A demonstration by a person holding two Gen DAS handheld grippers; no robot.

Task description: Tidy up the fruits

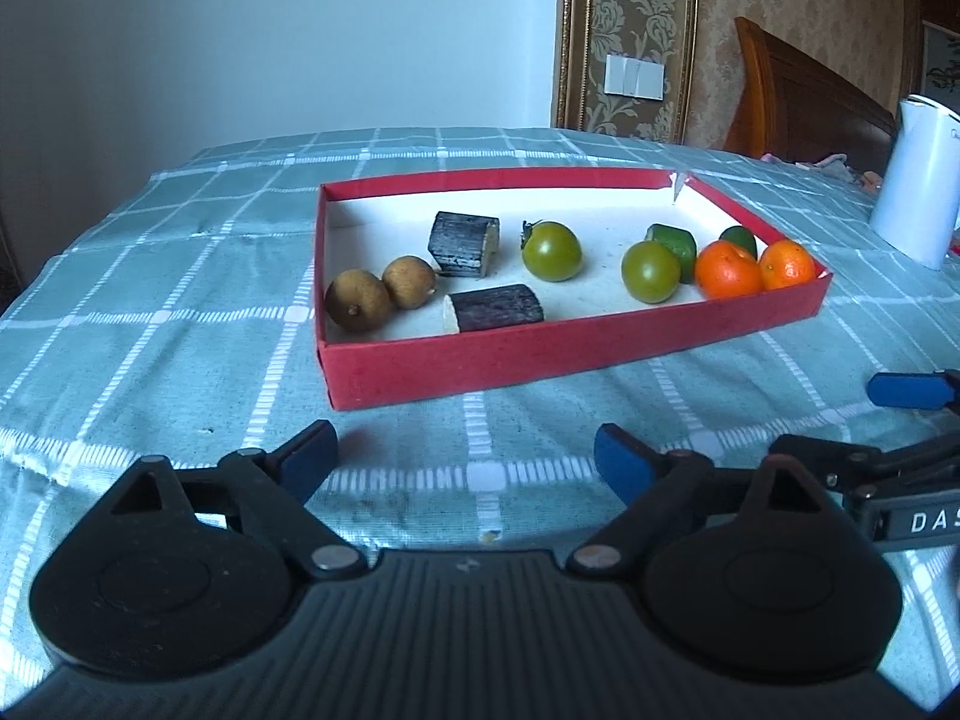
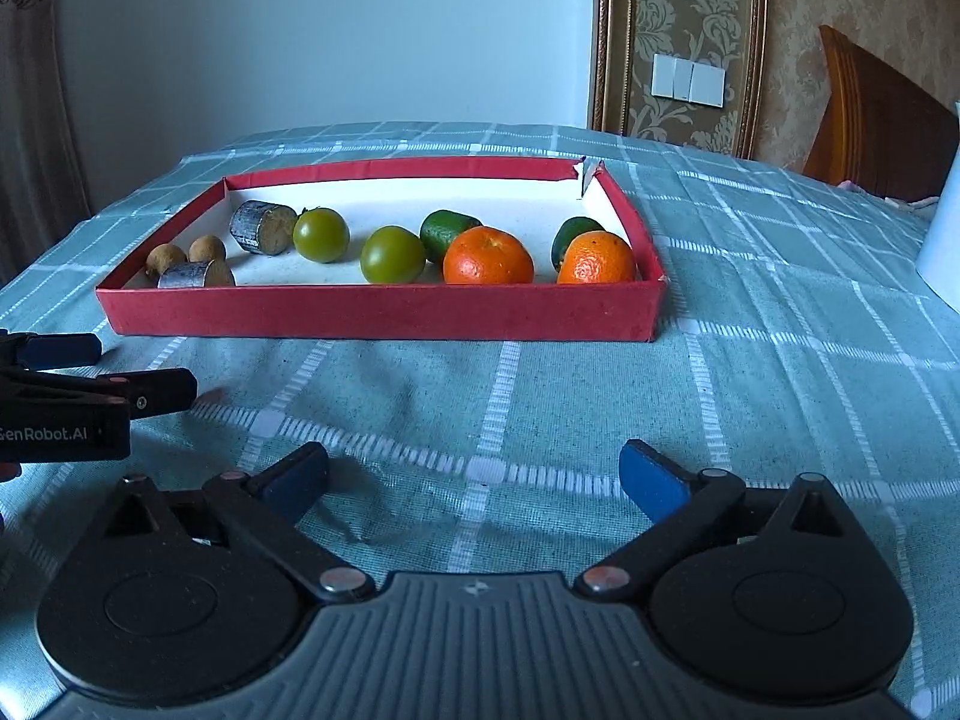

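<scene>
Hovering low over a checked tablecloth [image 1: 180, 276], the left gripper [image 1: 467, 456] and right gripper [image 2: 474, 477] both gape wide, empty. Ahead of them, a red tray [image 2: 384, 312] holds mandarins [image 2: 488, 256], green tomatoes [image 2: 392, 254], longans [image 1: 358, 302].

Both wrist cameras sat low over the teal checked cloth worktop [image 1: 180, 276], angled downward, facing the shallow red cardboard tray of fruit [image 1: 540, 354] at close range. Left view looked from the tray's left corner; right view from further right. Both shared tray, cloth, back wall.
</scene>
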